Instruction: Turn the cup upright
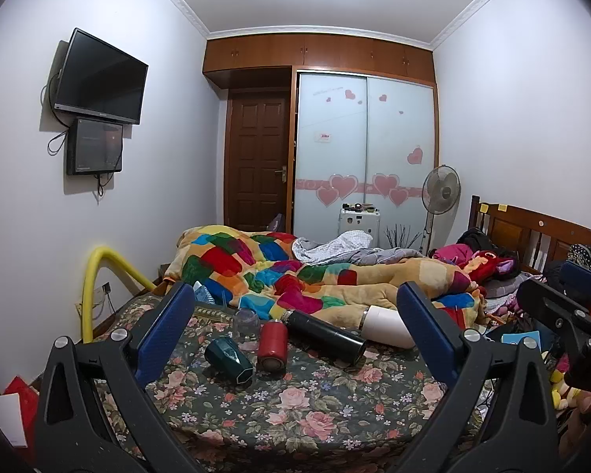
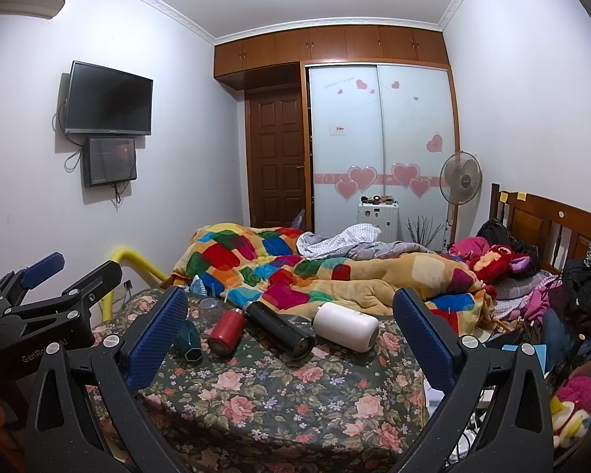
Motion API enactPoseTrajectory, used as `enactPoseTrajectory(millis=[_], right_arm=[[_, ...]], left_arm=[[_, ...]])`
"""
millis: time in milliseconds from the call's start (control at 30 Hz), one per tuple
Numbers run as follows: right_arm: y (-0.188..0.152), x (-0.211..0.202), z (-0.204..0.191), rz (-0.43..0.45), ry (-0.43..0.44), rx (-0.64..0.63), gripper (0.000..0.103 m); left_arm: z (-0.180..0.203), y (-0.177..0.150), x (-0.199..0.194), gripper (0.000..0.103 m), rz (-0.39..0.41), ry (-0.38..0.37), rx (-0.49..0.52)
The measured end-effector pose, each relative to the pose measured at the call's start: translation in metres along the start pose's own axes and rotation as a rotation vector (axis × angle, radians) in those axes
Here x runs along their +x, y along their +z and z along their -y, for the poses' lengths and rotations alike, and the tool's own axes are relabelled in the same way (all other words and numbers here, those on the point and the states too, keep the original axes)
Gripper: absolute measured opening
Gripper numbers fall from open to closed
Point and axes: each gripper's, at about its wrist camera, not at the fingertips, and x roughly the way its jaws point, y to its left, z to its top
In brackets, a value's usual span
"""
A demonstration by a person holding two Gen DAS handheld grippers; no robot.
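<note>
Several cups lie on their sides on the floral bedspread [image 1: 315, 414]: a dark green faceted cup [image 1: 229, 359] [image 2: 189, 345], a red cup [image 1: 272, 345] [image 2: 226, 331], a long black flask [image 1: 324, 334] [image 2: 279, 330] and a white cup [image 1: 386, 325] [image 2: 346, 326]. A clear cup [image 1: 245, 325] [image 2: 209, 308] stands behind them. My left gripper [image 1: 295, 339] is open and empty, short of the cups. My right gripper [image 2: 291, 339] is open and empty, also short of them. Each gripper shows at the edge of the other's view.
A patchwork quilt [image 1: 295, 276] is bunched up behind the cups. Plush toys and clothes [image 2: 512, 268] pile at the right by the wooden headboard [image 2: 551, 220]. A yellow tube [image 1: 94, 287] stands at the left bed edge. Wardrobe, door, fan and wall TV are beyond.
</note>
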Motion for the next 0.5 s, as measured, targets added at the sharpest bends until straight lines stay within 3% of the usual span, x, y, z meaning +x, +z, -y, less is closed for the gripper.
enactPoseTrajectory(millis=[500], right_arm=[[-0.0001, 0.0011, -0.003, 0.0, 0.006, -0.016, 0.103]], left_arm=[[-0.0017, 0.0015, -0.0002, 0.103, 0.001, 0.003, -0.003]])
